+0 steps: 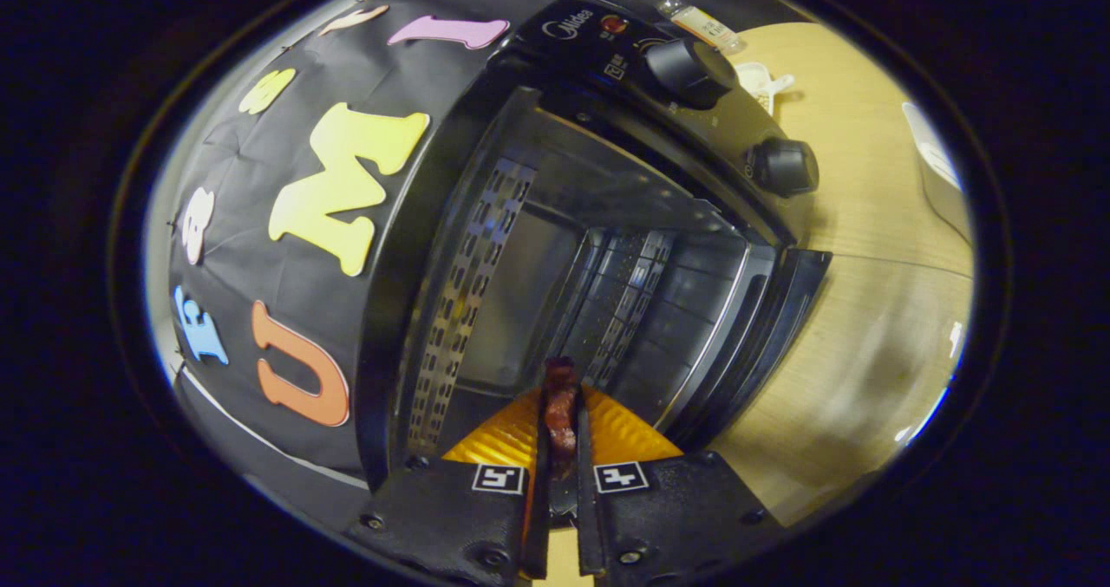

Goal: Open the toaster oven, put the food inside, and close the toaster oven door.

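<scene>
Pinching food (560,405) in tool (561,422), aim straight into open oven (555,249) ahead; release only once well inside.

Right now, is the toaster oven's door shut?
No, the toaster oven gapes open, and the tongs pinch a reddish piece of food before it.

Light was dim and warm — the toaster oven (607,249) cavity lay in shadow, its perforated wall faintly glinting. The wooden table (867,249) blurred and bent toward the fisheye's rim.
</scene>
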Tool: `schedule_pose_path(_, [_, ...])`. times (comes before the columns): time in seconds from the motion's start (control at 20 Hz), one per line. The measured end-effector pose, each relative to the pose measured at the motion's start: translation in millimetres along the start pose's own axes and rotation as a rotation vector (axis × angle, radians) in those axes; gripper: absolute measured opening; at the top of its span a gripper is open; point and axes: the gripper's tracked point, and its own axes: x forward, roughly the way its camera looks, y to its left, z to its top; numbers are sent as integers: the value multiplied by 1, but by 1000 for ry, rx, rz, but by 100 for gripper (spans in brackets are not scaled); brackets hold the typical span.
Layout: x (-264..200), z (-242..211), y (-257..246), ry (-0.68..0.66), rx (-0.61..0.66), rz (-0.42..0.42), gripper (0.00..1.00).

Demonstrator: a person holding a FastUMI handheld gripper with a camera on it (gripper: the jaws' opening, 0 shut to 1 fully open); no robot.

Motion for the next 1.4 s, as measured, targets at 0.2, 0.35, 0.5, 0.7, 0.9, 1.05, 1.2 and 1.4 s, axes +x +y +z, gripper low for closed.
schedule_pose_path(0.2, [0, 2, 6, -11, -94, -13, 18])
schedule_pose_path(0.35, [0, 5, 4, -4, -205, -32, 33])
schedule_pose_path(0.5, [-2, 15, 4, -13, -340, -39, 58])
schedule_pose_path(0.7, [-11, 30, -1, -13, -471, -69, 89])
schedule_pose_path(0.9, [-42, 43, -5, 0, -641, -91, 92])
schedule_pose_path(1.05, [-83, 53, 3, 12, -790, -88, 93])
schedule_pose_path(1.2, [-128, 64, 15, 30, -937, -62, 93])
schedule_pose_path(1.4, [-184, 80, 7, 50, -1049, -64, 94])
